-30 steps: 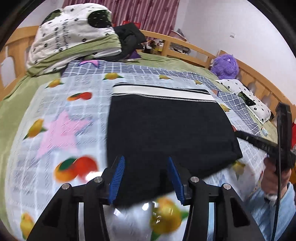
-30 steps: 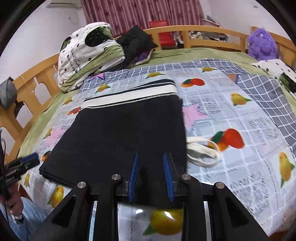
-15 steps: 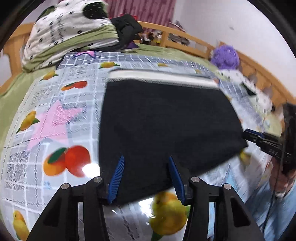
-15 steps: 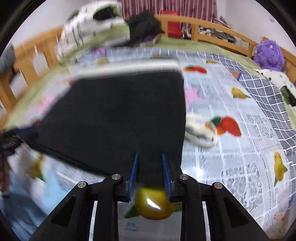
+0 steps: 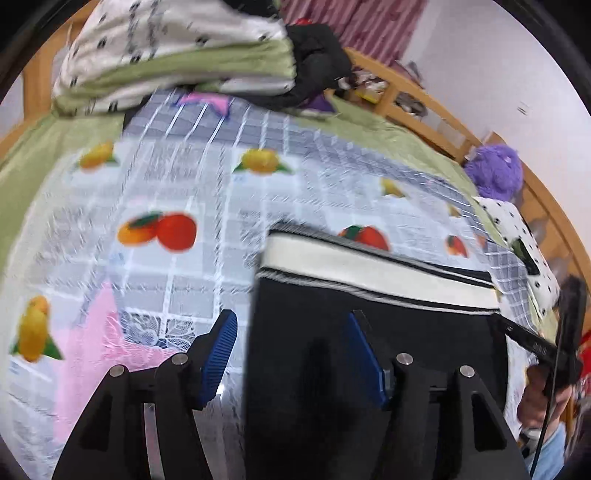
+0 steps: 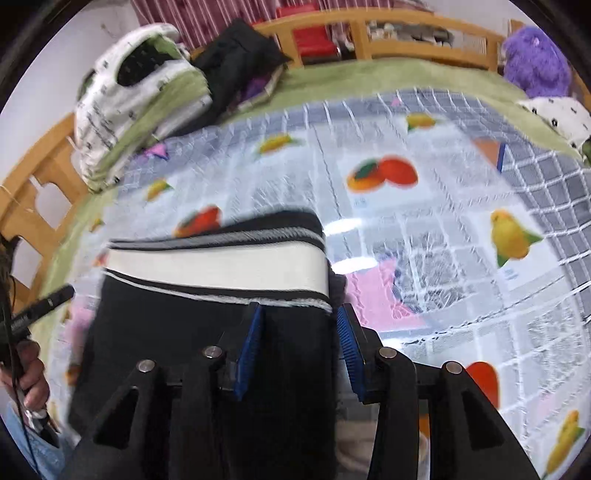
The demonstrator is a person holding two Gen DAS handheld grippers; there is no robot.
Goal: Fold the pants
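Left claw gapes wide, blue pads well apart; right claw holds a narrower gap, both level, pointing forward.

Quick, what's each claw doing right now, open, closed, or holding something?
Left claw: open, straddling the left edge of the black pants, not clamped.
Right claw: open around the pants' right edge.

pants: matt black cloth, ribbed white waistband | bedsheet: glossy printed cloth | bed rail: smooth wood | finger pads: ridged blue
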